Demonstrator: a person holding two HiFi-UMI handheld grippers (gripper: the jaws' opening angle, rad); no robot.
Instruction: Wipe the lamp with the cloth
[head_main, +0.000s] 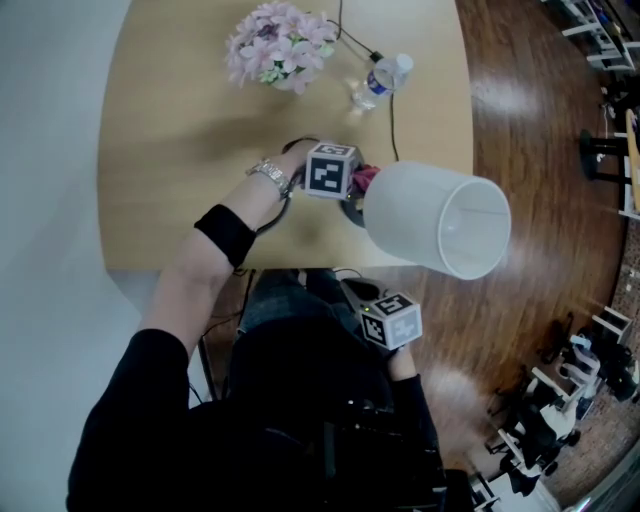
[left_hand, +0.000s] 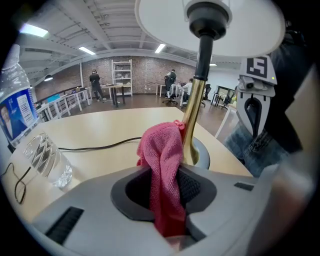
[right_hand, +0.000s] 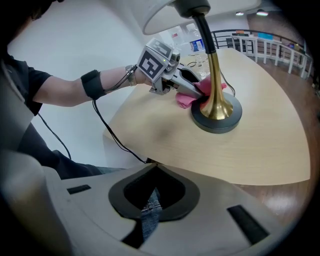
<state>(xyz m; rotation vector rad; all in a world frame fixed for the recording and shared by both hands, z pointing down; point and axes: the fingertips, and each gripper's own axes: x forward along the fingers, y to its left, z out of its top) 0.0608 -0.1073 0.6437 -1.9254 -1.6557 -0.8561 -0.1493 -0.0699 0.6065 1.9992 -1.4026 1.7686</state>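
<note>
Cloth mostly behind left gripper

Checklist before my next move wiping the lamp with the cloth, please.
1. Grip of the left tongs on the cloth: ok.
2. Contact of cloth with the stem, just above the base: ok.
3. Flat seat of the base on the table: ok.
4. The right tongs empty, held off the table's edge: ok.
5. Clearance of bottle and glass from the base: ok.
6. Whether the shade is already clean: cannot tell.
</note>
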